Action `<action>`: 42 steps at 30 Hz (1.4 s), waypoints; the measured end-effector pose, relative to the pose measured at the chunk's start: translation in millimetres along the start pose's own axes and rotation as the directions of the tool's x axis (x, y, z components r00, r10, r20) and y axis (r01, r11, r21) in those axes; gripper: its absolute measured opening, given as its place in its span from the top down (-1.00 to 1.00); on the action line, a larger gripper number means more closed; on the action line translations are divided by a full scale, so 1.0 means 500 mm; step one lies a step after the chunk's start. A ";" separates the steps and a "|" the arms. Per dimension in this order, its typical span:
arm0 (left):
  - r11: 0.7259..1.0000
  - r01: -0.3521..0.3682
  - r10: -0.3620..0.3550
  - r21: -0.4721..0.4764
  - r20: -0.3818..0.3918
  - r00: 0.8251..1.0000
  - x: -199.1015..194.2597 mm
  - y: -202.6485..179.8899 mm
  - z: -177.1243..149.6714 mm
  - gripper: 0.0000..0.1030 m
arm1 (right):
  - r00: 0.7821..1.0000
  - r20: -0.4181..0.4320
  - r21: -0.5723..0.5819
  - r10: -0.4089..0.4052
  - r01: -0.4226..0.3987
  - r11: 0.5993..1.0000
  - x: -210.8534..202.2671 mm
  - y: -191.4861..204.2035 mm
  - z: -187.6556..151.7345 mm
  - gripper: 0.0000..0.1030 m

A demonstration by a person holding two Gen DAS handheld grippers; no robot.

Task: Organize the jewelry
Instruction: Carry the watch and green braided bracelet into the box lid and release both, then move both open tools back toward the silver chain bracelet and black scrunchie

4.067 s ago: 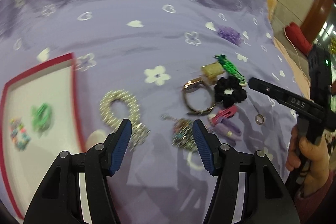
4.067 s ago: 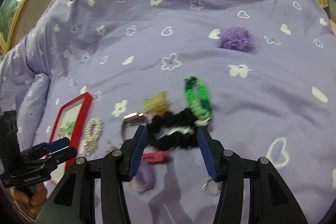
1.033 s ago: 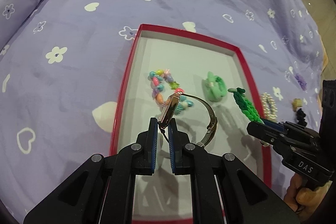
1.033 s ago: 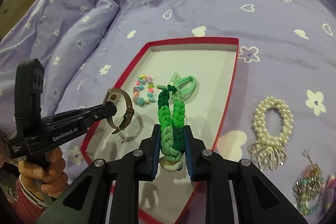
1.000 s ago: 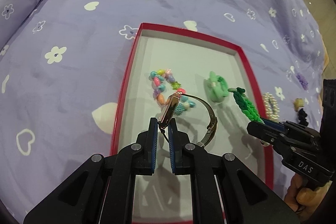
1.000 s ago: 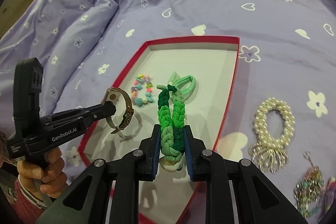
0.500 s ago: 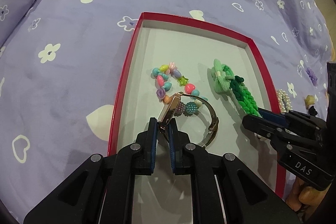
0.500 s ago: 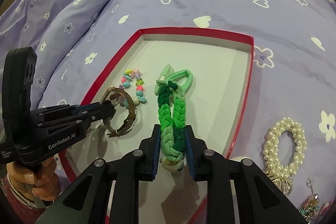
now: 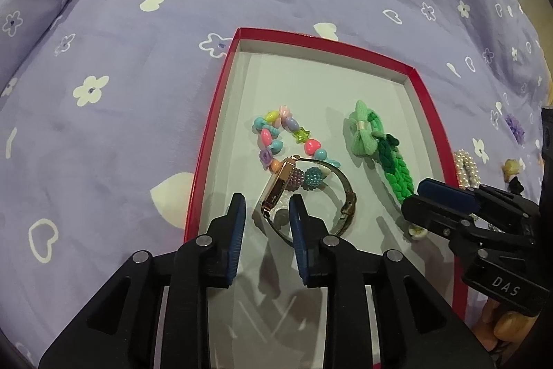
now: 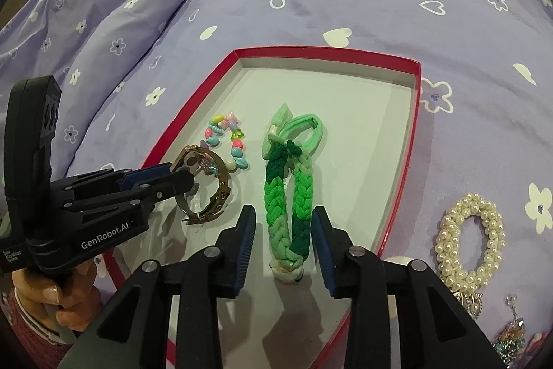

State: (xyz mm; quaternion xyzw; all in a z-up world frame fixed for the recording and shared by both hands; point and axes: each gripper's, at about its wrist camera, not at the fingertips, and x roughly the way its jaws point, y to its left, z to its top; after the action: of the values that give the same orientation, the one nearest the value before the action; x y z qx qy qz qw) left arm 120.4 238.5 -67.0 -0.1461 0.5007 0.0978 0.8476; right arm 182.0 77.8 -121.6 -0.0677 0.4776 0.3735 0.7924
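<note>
Half a second ago both our grippers were clamped; now the left gripper (image 9: 268,213) has its jaws apart around the wristwatch (image 9: 304,196), released near the red tray's (image 9: 207,140) left edge. Our right gripper (image 10: 283,230) likewise stands parted around the green braided bracelet (image 10: 290,199) mid-tray, so two more pieces are delivered.

A purple bedsheet (image 9: 138,64) printed with white hearts and flowers.

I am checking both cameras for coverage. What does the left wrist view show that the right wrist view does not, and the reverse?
Only the left wrist view shows the small purple flower piece on the bedspread. Only the right wrist view shows the whole pearl bracelet and the left hand. Both show the red tray holding the watch, beaded bracelet, green bow tie and braided green bracelet, with both grippers open.
</note>
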 end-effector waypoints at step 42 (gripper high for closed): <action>0.930 0.252 -0.249 0.269 -0.045 0.968 -0.107 -0.379 -0.115 0.16 | 0.934 0.215 0.377 -0.285 0.190 0.906 -0.418 -0.291 -0.315 0.03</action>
State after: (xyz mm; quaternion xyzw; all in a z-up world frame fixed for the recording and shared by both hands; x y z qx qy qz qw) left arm 107.0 40.1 -18.1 -0.0911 0.4909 -0.0815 0.8626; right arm 110.8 -209.1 -73.4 0.0668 0.4140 0.1879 0.8882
